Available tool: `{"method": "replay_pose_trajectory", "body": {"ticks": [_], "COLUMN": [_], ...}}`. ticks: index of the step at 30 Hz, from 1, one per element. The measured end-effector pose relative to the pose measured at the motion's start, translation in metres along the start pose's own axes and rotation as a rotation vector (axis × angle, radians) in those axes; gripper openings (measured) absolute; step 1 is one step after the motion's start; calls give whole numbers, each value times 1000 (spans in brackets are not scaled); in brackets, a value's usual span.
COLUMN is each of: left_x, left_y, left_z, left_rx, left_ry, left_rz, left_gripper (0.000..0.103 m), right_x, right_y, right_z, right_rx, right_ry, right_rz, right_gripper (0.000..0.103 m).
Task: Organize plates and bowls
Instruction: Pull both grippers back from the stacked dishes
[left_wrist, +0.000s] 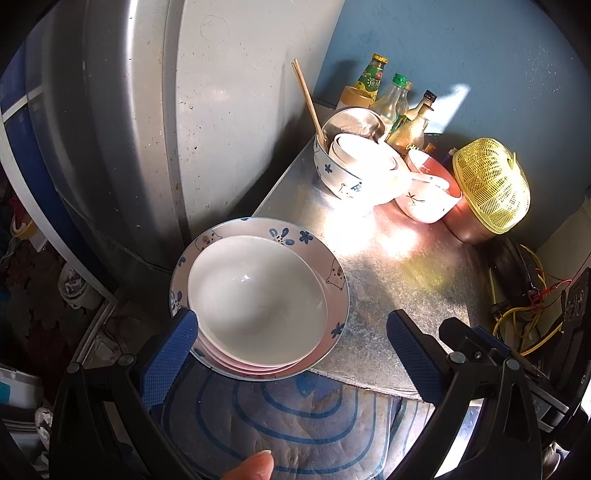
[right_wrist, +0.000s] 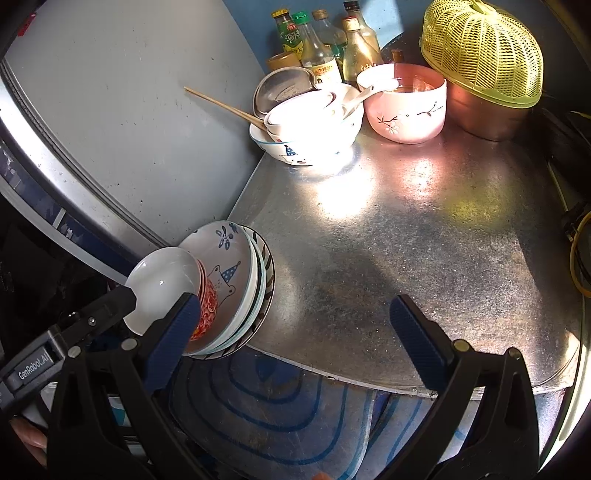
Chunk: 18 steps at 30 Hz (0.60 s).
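The white bowl (left_wrist: 256, 295) tops a stack of plates (right_wrist: 243, 284) at the near left corner of the metal surface (right_wrist: 424, 258). Glazed ceramic: probably heavy as a stack, slippery, breakable; best pinched at the rim. The left tool (left_wrist: 291, 354) gapes around it; the right tool (right_wrist: 295, 325) hangs apart, empty. More bowls (left_wrist: 354, 170) sit behind.

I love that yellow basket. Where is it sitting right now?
The yellow basket sits upside down on a metal pot at the far right of the metal counter, beside the pink bowl.
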<state>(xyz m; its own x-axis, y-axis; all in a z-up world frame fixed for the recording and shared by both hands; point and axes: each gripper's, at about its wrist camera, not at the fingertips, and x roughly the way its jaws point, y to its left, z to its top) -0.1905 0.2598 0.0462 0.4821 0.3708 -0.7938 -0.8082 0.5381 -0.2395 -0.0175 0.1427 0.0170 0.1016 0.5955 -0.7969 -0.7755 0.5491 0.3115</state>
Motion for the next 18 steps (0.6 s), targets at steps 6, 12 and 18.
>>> {"method": "replay_pose_trajectory", "body": {"ticks": [6,12,18], "left_x": [-1,-4,-7], "left_y": [-2,-2,-2], "left_z": [-7,-15,-20], "left_rx": [-9,-1,15], "left_ry": [13,1,-9], "left_rz": [23,45,51], "left_gripper": [102,102,102], "right_x": [-5,-10,-12], "right_y": [-1,-5,-5], "right_z": [-6,-13,-21], "right_rx": [-2,3,11], "right_ry": [-6,-12,-11], "right_rz": [8,12,11], "right_gripper": [103,103,103]}}
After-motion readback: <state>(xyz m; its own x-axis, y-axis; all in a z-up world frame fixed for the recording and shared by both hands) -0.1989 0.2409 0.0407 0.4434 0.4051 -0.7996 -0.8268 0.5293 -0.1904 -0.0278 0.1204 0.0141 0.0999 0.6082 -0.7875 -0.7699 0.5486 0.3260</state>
